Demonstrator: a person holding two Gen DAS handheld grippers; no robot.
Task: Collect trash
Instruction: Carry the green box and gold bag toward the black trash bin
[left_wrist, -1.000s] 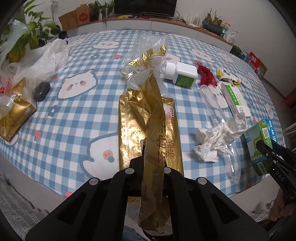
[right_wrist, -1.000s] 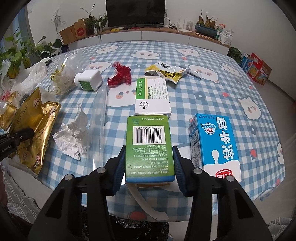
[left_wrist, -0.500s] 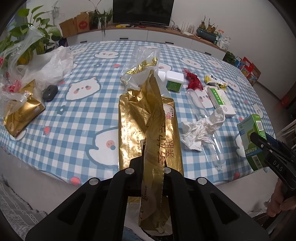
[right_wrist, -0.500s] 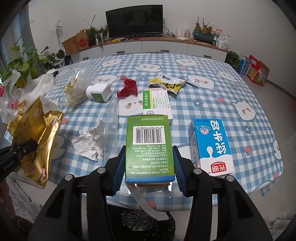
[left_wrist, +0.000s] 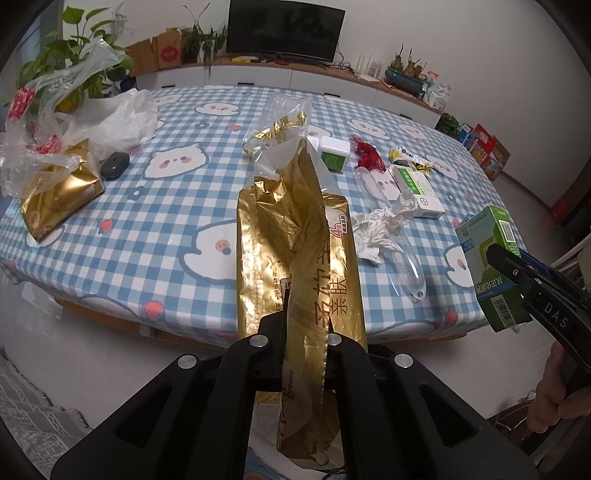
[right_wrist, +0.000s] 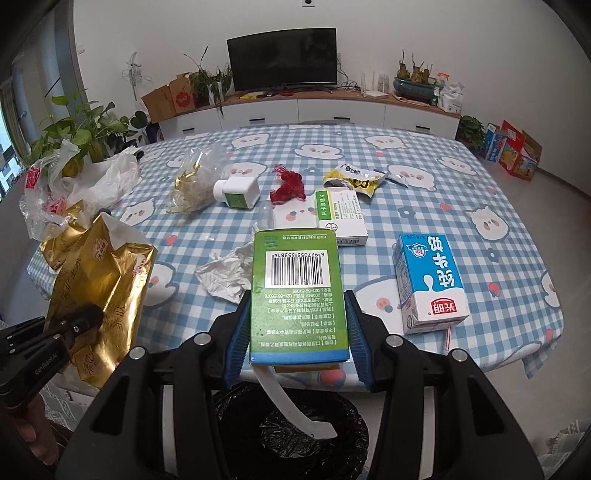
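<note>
left claw (left_wrist: 304, 334) – pinched closed, tilted down | right claw (right_wrist: 297, 325) – part-open, clamped, tilted down

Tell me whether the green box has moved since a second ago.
Yes. The green box, clamped in the right gripper, has pulled back from the table edge, above the black-lined bin.

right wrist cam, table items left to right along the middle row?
Gold wrapper → crumpled tissue → green box in the right gripper → milk carton.
</note>
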